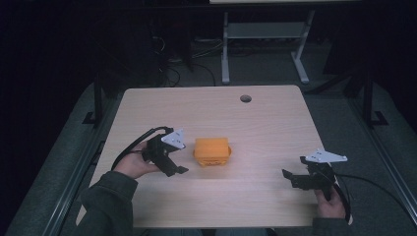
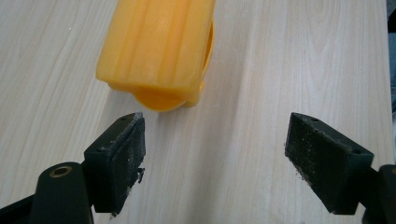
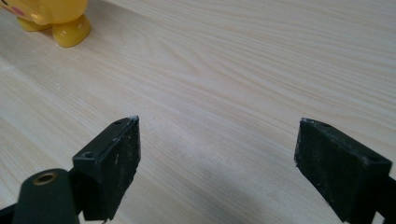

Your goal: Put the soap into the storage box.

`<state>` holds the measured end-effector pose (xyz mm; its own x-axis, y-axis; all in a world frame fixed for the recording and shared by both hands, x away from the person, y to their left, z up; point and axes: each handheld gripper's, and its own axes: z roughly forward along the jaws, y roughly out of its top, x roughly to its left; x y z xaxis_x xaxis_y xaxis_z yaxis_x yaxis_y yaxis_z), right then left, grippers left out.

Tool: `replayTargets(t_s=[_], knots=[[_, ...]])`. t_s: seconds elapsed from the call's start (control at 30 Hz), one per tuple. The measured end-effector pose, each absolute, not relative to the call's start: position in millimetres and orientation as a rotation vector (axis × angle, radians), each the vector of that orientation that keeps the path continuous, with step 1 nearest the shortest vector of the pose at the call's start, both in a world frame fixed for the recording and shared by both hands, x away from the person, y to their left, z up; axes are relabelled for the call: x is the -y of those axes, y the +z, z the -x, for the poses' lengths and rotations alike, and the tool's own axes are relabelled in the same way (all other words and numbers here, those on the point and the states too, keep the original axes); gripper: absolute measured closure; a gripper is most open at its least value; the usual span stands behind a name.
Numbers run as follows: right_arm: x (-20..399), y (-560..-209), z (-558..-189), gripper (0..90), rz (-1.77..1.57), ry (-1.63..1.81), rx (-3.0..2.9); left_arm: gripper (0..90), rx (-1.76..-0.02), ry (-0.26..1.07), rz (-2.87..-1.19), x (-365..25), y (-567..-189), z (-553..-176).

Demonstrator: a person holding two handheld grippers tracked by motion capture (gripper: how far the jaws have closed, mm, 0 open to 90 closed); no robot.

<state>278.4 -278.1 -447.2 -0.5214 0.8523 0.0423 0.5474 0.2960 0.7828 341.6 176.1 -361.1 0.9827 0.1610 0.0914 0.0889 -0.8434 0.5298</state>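
sitting near the middle of the light wood table (image 1: 255,118): an orange-yellow plastic toy (image 1: 212,151), blocky ribbed top, rounded base parts poking out underneath. resting flat on the tabletop, nothing gripping it.

hovering just left of the toy: left gripper (image 1: 178,169), held in the person's left hand (image 1: 135,164), grey three-cornered plate on top, cable looping back behind the hand. jaws standing wide apart, holding nothing, only bare wood showing between them. in the left gripper view the toy (image 2: 156,49) lying just ahead of the jaws and off toward the left one, close to that jaw's tip, contact not clear. pointing toward the toy's near-left side.

sitting well right of the toy, near the table's front-right edge: right gripper (image 1: 290,178), held in the right hand (image 1: 330,204), grey plate on top, cable trailing off to the right. jaws spread wide too, gripping nothing, bare wood between them. aiming leftward, back toward the toy. in the right gripper view the toy (image 3: 56,16) showing far off at upper left, rounded yellow foot and a pinkish mark visible, well apart from the jaws.

beyond the toy, near the table's far edge: a round cable hole (image 1: 245,98).
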Motion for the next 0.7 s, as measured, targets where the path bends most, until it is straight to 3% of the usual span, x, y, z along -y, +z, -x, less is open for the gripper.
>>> replayTargets(t_s=[0.7], knots=[[280,-450,-280,14.0,-1.277,1.072,-2.184,20.0,-0.218,0.198,-2.556,-199,-372,-325]])
